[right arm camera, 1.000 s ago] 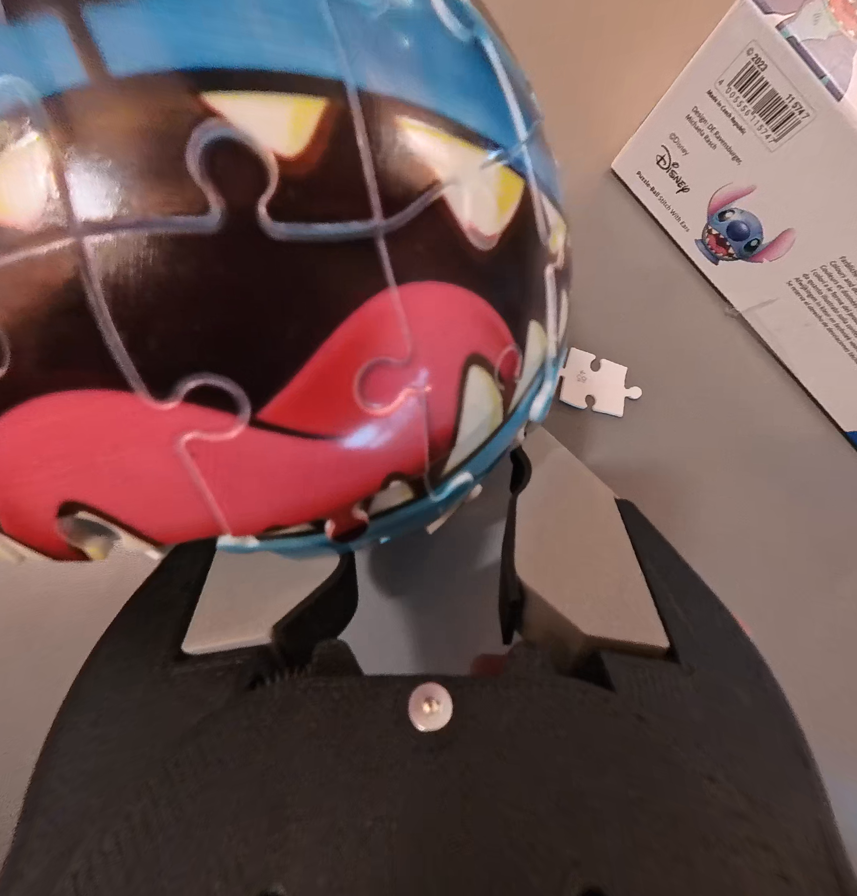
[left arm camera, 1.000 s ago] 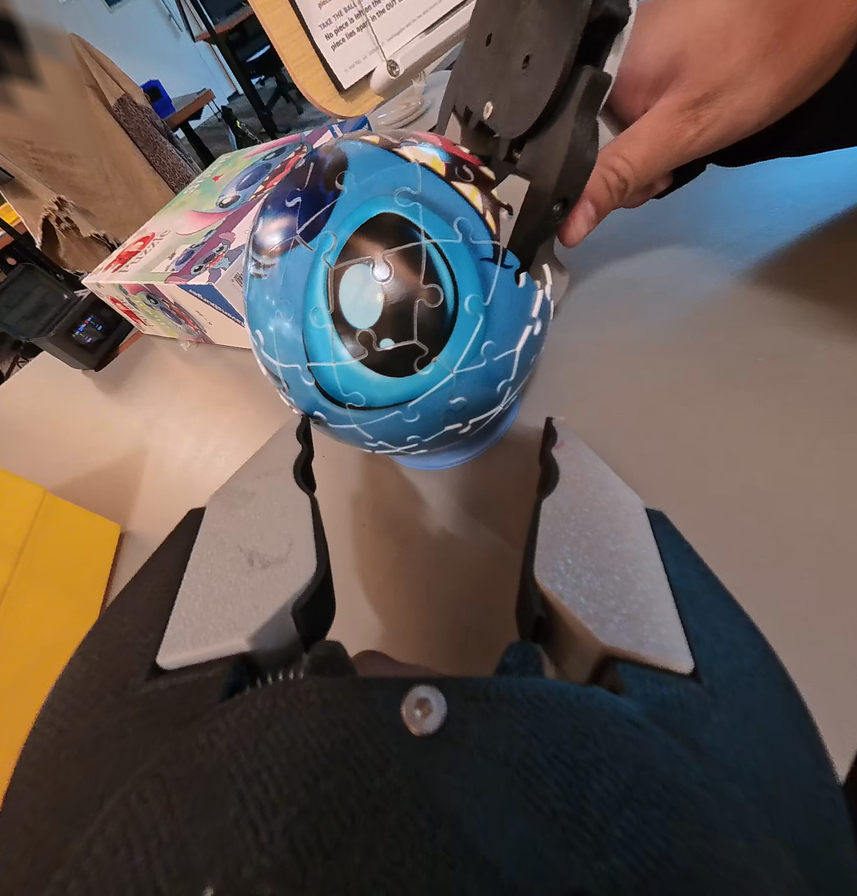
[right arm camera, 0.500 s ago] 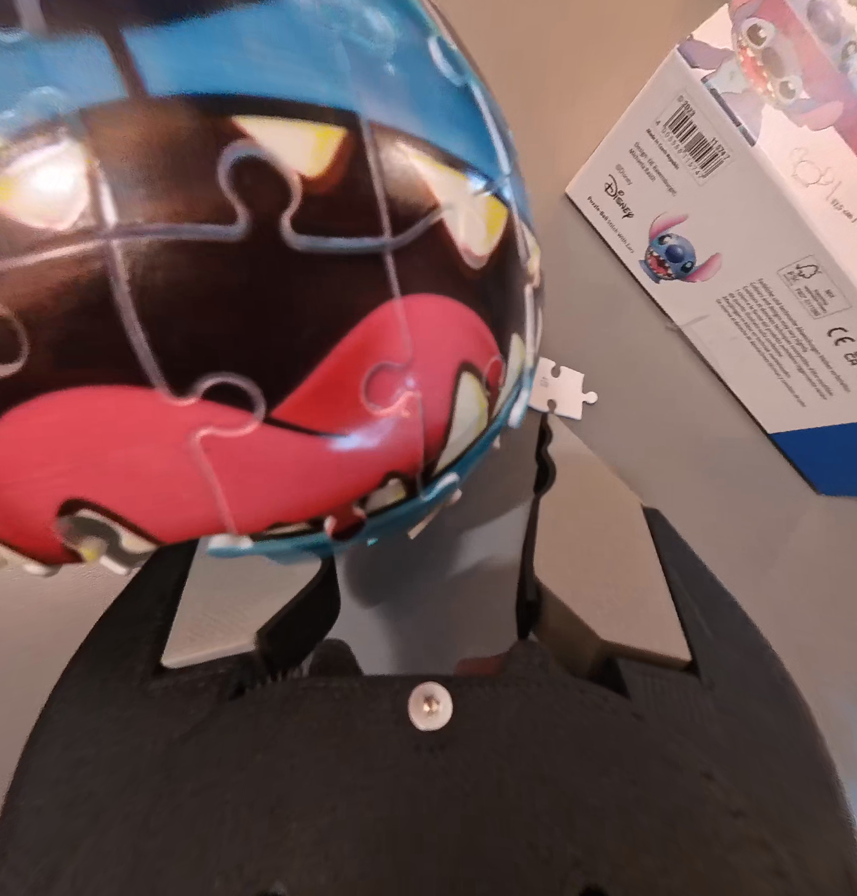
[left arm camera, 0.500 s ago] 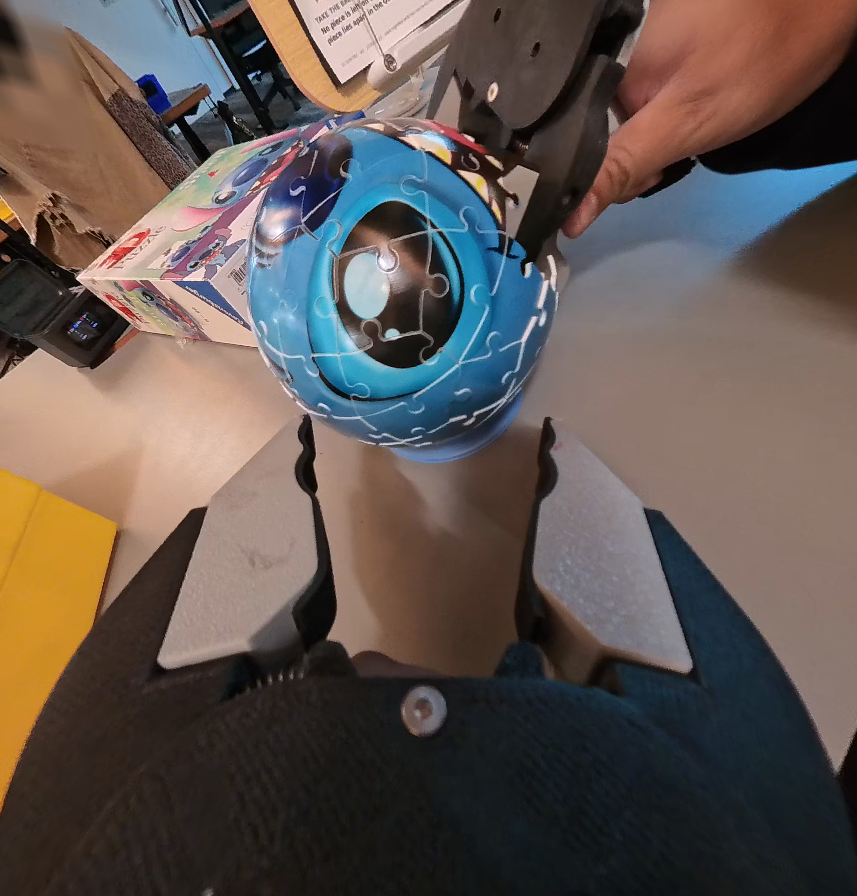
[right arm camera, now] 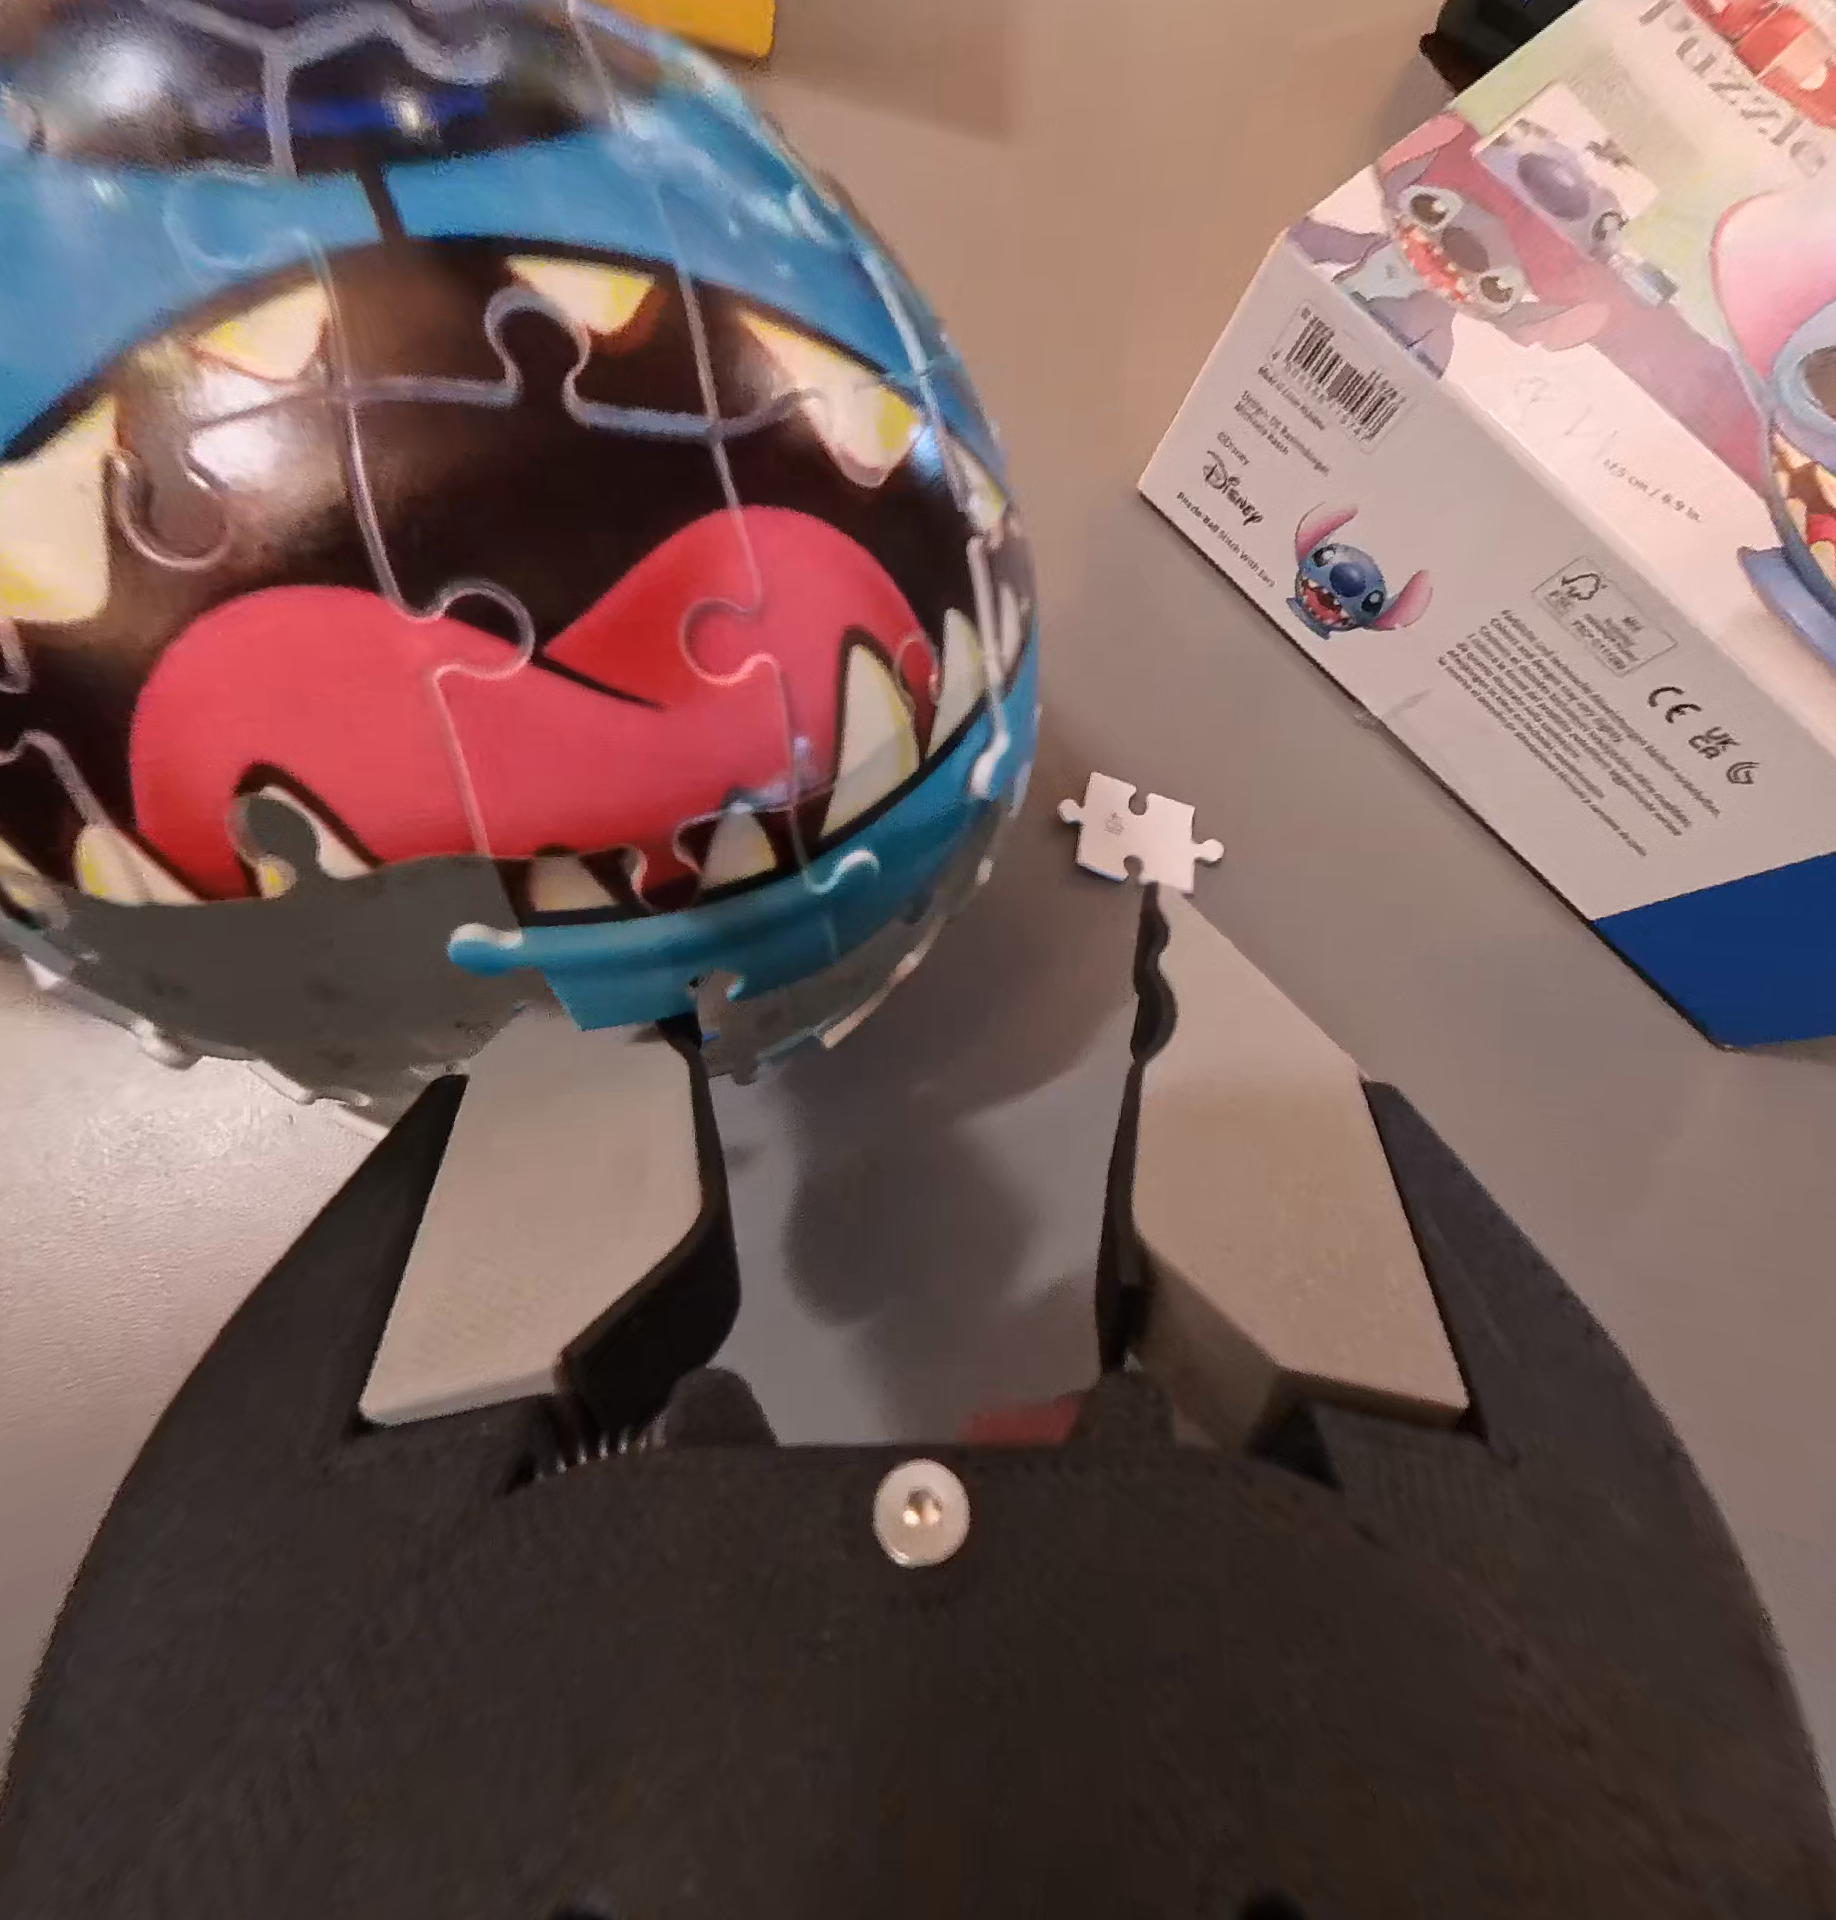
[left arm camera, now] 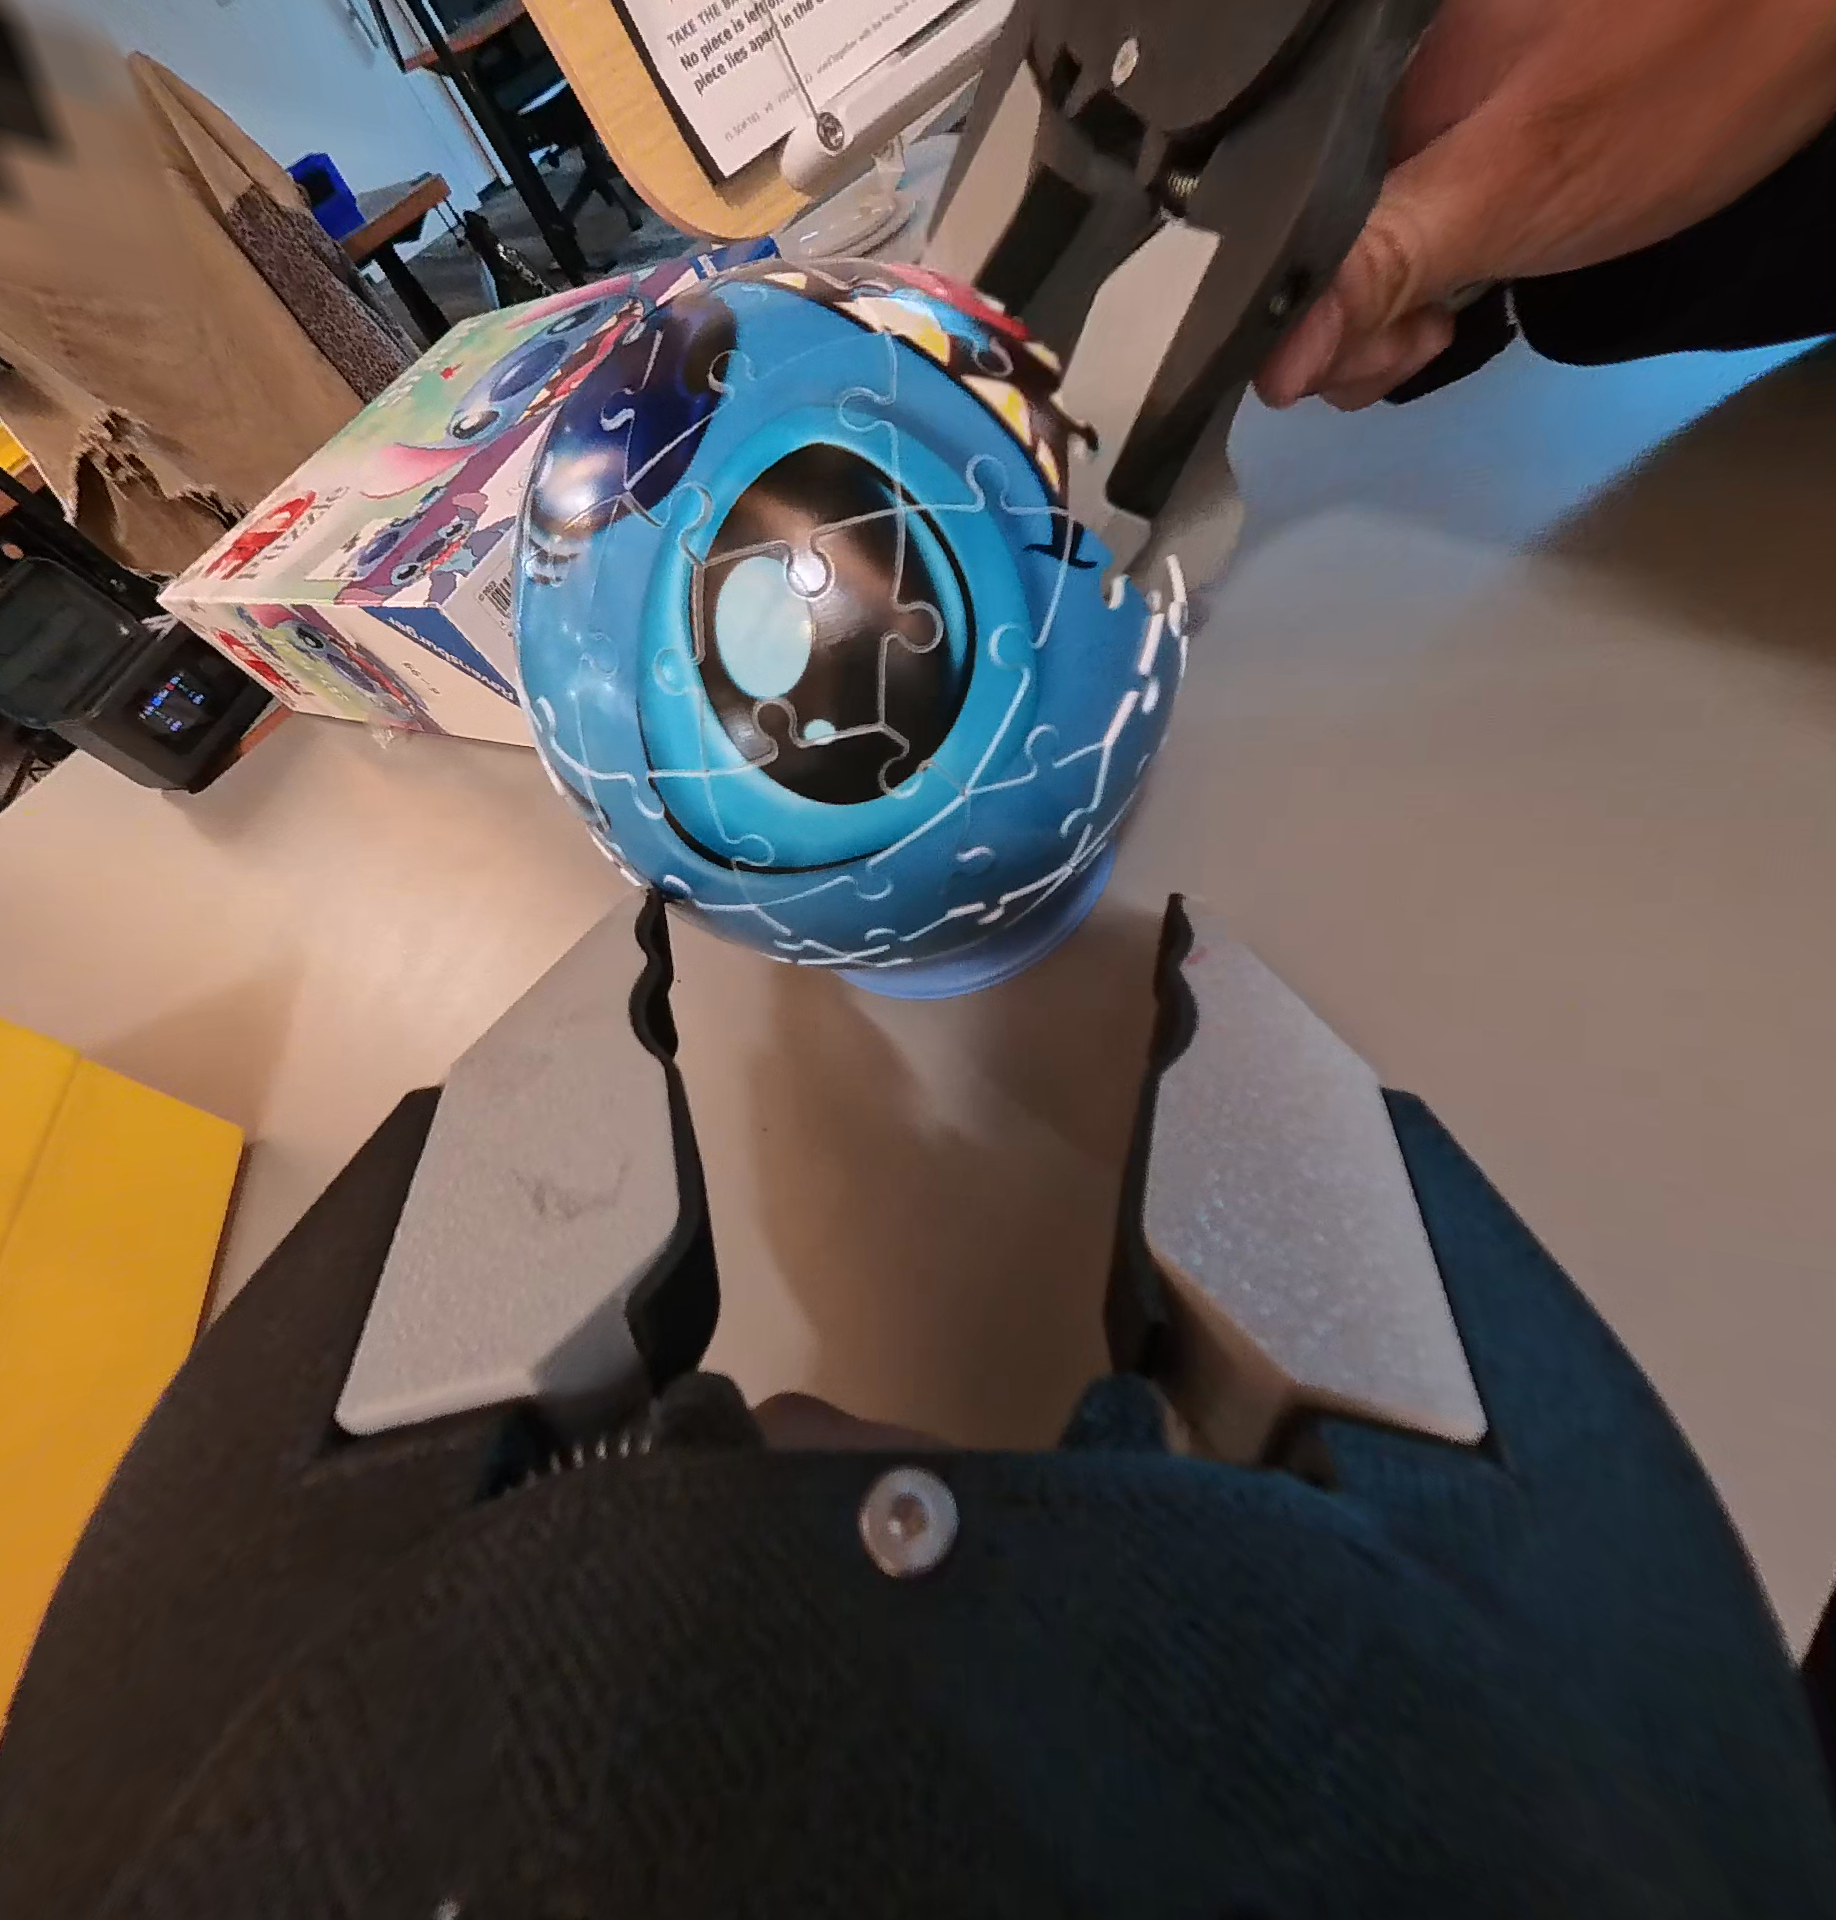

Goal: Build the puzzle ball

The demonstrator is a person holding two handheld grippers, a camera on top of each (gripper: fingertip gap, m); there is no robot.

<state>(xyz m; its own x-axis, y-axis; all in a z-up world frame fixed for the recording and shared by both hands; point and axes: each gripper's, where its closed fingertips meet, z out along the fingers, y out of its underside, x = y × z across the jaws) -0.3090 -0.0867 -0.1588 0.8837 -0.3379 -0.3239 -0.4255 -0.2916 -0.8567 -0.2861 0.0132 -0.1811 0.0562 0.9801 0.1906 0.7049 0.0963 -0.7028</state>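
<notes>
The left gripper (left arm camera: 909, 935) hangs with its jaws spread and nothing between them, just short of the puzzle ball (left arm camera: 841, 665), which sits on the grey table (left arm camera: 1516, 831) on a blue base. The right gripper (right arm camera: 924, 977) is also spread and empty, its far finger tip just beside the loose white piece (right arm camera: 1142, 836) lying face-down on the table next to the ball.

The ball's lower edge is ragged, with a gap where pieces are missing. A finger that bumps this open rim could likely pop neighbouring pieces loose or roll the ball off its base. The flat piece hugs the table, so a pinch may slide it away rather than lift it.

Beyond the piece stands the puzzle box (right arm camera: 1579, 540), narrowing the room to approach. Farther off sit a small black device (left arm camera: 83, 675) and, blurred, what seems torn cardboard (left arm camera: 145, 343).
</notes>
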